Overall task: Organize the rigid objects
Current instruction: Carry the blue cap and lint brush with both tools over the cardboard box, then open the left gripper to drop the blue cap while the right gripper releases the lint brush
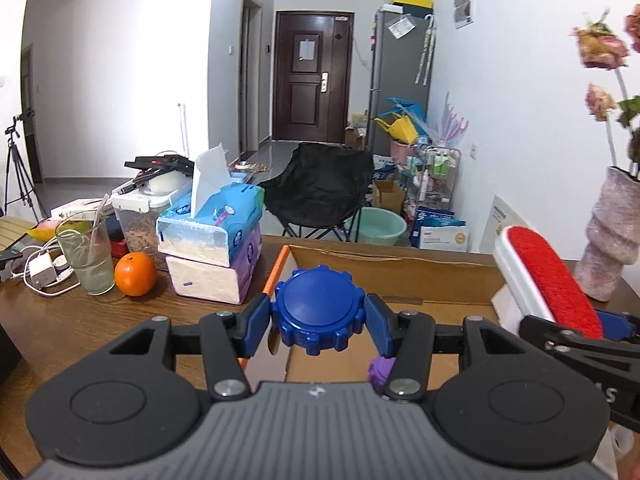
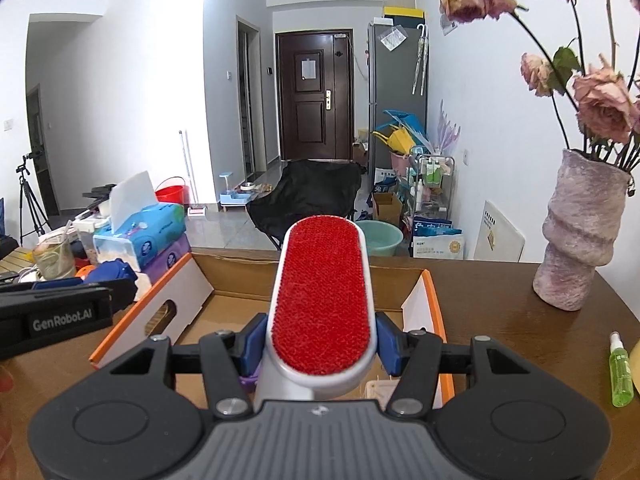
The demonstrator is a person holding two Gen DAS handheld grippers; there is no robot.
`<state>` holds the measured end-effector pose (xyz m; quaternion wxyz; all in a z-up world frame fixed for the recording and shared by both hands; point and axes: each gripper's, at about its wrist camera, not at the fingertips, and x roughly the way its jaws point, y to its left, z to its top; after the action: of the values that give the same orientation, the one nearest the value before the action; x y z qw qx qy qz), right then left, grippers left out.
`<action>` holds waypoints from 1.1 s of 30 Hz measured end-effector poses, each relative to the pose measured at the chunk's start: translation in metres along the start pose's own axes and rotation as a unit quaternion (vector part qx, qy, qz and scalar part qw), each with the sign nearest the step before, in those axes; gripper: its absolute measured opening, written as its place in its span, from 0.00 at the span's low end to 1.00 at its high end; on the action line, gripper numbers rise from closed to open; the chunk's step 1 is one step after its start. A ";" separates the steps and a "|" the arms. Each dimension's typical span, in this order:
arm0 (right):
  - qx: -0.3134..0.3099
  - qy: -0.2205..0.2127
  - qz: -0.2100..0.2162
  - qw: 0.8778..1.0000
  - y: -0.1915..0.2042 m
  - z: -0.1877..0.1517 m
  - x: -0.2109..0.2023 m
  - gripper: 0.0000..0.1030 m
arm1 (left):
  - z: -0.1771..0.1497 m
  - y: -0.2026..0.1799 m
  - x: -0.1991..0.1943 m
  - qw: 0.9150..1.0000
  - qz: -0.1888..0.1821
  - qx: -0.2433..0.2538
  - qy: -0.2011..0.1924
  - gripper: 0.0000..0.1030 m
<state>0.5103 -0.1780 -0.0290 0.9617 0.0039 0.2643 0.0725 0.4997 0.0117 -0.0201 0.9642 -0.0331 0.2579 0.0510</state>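
My left gripper (image 1: 318, 316) is shut on a blue ridged jar lid (image 1: 318, 308), pads pressed to both its sides, above the near left part of an open cardboard box (image 1: 400, 276). The right gripper (image 2: 320, 340) is shut on a white lint brush with a red pad (image 2: 322, 296), held over the same cardboard box (image 2: 240, 304). In the left wrist view the lint brush (image 1: 548, 276) shows at the right, above the box's right side. A purple object (image 1: 380, 370) lies in the box under my left fingers. The left gripper's body (image 2: 60, 312) appears at the left in the right wrist view.
On the wooden table (image 1: 100, 320) left of the box stand stacked tissue packs (image 1: 212, 248), an orange (image 1: 135, 274), a glass (image 1: 86, 256) and a charger with cables (image 1: 40, 272). A vase of dried roses (image 2: 580, 232) stands right of the box, a green spray bottle (image 2: 620, 372) near the right edge.
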 end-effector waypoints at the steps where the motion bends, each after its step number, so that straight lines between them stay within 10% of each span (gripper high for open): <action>1: 0.001 0.002 0.000 1.000 -0.002 0.002 0.004 0.54 | 0.002 0.000 0.005 1.000 0.003 -0.002 0.001 0.52; 28: 0.007 0.051 -0.025 0.998 -0.022 0.001 0.090 0.54 | -0.015 -0.011 0.092 0.998 0.029 0.021 0.057 0.52; 33: 0.000 0.069 -0.031 0.997 -0.026 -0.010 0.099 0.66 | -0.016 -0.013 0.088 0.998 0.040 0.026 0.052 1.00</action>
<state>0.5931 -0.1900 -0.0888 0.9431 -0.0089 0.3296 0.0429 0.5689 0.0047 -0.0779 0.9473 -0.0005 0.3100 0.0812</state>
